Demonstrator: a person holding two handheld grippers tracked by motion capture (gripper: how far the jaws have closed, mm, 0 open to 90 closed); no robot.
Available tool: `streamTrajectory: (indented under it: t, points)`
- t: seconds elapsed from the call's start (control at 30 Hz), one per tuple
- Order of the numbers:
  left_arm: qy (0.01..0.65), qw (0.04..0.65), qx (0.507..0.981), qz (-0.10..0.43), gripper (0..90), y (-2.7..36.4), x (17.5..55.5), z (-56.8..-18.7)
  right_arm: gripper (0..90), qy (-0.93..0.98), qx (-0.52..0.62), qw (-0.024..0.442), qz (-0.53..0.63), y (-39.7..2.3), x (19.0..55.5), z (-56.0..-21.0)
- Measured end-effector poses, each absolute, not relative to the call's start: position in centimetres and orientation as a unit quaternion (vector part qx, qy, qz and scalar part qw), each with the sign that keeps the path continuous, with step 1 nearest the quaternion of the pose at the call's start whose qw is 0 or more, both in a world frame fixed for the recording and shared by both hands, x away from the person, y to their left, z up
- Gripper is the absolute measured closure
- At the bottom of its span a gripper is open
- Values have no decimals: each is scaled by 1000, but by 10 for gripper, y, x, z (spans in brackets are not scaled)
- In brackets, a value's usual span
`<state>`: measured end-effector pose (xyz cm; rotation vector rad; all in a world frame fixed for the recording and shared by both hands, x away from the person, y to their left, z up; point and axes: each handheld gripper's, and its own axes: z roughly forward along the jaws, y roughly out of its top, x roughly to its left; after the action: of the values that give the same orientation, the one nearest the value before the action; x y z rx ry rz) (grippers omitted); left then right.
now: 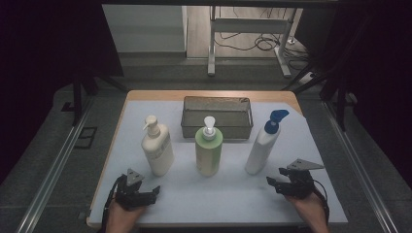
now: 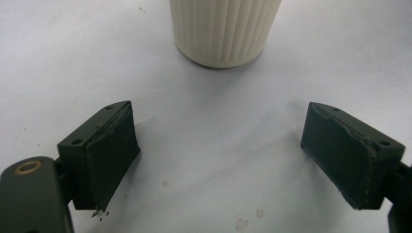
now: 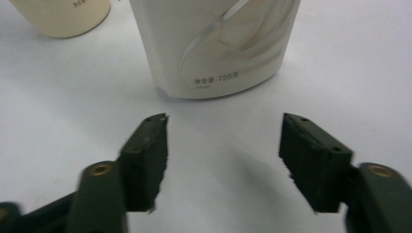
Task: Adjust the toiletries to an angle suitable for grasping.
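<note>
Two open claws (image 1: 156, 190) (image 1: 270, 181) before three bottles (image 1: 209, 153)

Black gripper (image 3: 223, 160) with brass screws, trailing cable.

cream bottle (image 2: 226, 29) top cut off, label blurred
</note>
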<state>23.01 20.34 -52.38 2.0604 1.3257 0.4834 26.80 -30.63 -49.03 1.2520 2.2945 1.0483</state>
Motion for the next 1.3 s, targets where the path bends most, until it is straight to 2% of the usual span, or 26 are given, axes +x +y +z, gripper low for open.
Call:
streamTrajectory:
  t: [0.1, 0.13, 0.2, 0.53, 0.83, 1.3]
  points:
    - [503, 317, 783, 184, 126, 203, 230, -524, 466, 804, 435, 163, 371, -308, 269, -489]
    - [504, 317, 783, 184, 126, 203, 230, -524, 518, 806, 435, 162, 368, -308, 270, -487]
    - [504, 317, 783, 184, 126, 203, 230, -524, 537, 806, 434, 165, 367, -308, 271, -486]
    - [504, 317, 782, 184, 126, 203, 230, -524, 798, 806, 432, 166, 368, -315, 282, -484]
    - [504, 317, 782, 184, 126, 203, 230, -524, 893, 796, 443, 153, 384, -322, 298, -483]
    - [504, 317, 782, 184, 126, 203, 230, -524, 896, 781, 456, 156, 397, -321, 324, -479]
